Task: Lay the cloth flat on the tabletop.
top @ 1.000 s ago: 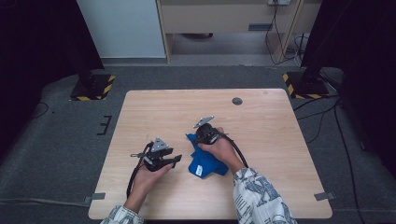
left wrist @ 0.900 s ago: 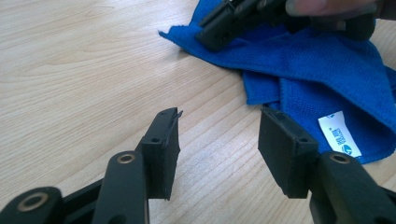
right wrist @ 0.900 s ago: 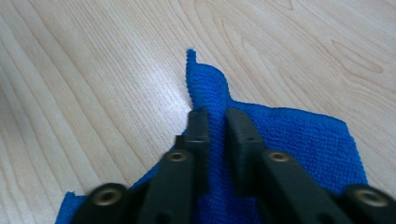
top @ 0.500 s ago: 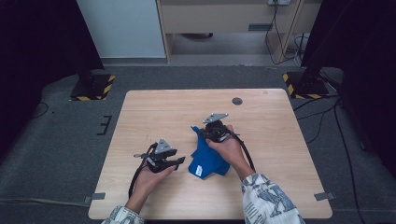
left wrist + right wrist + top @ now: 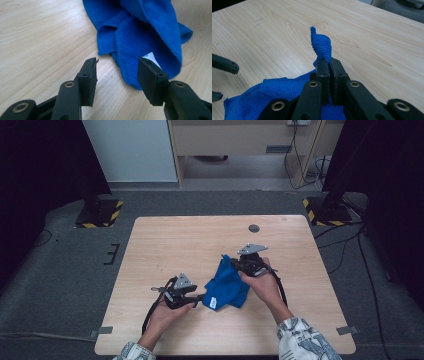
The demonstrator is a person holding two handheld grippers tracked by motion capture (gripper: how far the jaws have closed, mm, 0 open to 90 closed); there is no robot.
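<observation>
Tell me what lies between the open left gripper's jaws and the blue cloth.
Nothing: in the left gripper view, bare wooden table runs from the left gripper to the blue cloth, whose near edge sits just past the jaw tips.

Wooden table point(image 5: 200, 240) on grey carpet point(image 5: 60, 270); pale cabinet point(image 5: 240, 140) behind; dark sides.

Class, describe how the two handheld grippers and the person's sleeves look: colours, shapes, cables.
Both the left gripper and the right gripper are black, each topped by a grey three-cornered plate, with a black cable trailing back past the hand. Their jaws are flat, black, rectangular blocks on arms with brass-coloured rivets. The sleeves are white with a dark pattern.
</observation>
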